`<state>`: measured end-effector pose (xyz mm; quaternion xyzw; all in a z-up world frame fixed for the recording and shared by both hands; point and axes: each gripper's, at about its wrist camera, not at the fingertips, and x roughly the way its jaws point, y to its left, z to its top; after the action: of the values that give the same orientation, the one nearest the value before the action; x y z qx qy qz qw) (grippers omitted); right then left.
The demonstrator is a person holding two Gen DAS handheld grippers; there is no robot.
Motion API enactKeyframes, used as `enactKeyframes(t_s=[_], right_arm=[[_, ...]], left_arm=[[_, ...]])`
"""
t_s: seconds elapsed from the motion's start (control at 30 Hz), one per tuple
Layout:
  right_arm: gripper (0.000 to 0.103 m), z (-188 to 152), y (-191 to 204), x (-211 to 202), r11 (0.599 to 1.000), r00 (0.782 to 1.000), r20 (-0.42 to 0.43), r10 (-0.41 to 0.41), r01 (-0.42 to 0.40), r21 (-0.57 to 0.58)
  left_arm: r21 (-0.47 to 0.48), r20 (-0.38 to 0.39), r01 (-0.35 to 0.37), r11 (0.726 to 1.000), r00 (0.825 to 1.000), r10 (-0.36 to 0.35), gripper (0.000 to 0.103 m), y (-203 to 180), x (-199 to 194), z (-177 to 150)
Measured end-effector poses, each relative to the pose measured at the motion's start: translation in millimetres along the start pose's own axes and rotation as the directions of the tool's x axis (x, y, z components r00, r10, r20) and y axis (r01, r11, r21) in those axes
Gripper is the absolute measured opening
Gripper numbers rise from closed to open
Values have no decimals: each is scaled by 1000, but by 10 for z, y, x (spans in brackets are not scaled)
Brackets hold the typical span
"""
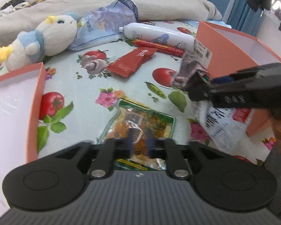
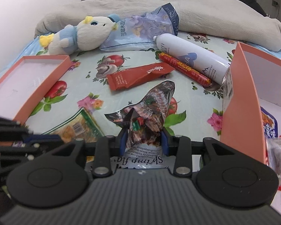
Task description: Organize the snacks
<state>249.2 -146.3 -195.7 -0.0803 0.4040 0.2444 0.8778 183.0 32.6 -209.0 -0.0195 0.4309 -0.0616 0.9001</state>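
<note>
Right wrist: your right gripper (image 2: 143,140) is clamped on the shrimp snack bag (image 2: 153,103); lift it over the pink box (image 2: 239,97) wall at 3 o'clock. Left gripper (image 1: 140,142) is near-closed over the green snack pack (image 1: 146,120); grasp unclear.

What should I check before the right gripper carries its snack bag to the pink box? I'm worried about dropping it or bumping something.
1. Grip on the shrimp snack bag: right gripper has both pads pressed on the crumpled bag. Ok.
2. Bag lifted off the bedsheet: cannot tell.
3. Pink box open, with room: open on the right, some packets already inside, white floor visible. Ok.
4. Box wall beside the bag: stands tall and close on the right, so the bag must probably rise over it. Not ok yet.
5. Left gripper out of the path: it is low over the green packet, left of the bag. Ok.
</note>
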Motion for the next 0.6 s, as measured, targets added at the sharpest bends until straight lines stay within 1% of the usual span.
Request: enactKeyframes(t_s=[0.03,0.07,0.1,0.2,0.3,0.4,0.53,0.6], right_arm=[[39,-21,1,-28,1000,1000,-1,2,-2,0],[39,-39,2,-54,1000,1000,-2,4,-4,1],[39,-59,5,-84,1000,1000,-2,5,-5,0],[40,-107,23,-180,1000,1000,2,10,-10,-3],[39,-136,35,-278,1000,1000,13,23,-23,4],[40,-150,35,-352,999,999,27,33,-34,10],[39,-156,12,-390,999,999,37,37,-38,23],[39,-165,7,-387,999,999,36,40,-40,23]], left_arm=[[22,0,-12,1000,1000,12,74,-6,1,24],[43,6,-24,999,1000,24,88,-14,-2,37],[70,4,-24,997,1000,24,90,-20,3,50],[130,-51,-7,992,999,14,92,-22,110,87],[166,-102,37,985,995,-20,96,-27,240,100],[213,-98,62,975,994,-42,100,-57,316,111],[241,-121,76,967,991,-48,101,-69,455,147],[248,-140,109,963,987,-75,101,-70,518,156]])
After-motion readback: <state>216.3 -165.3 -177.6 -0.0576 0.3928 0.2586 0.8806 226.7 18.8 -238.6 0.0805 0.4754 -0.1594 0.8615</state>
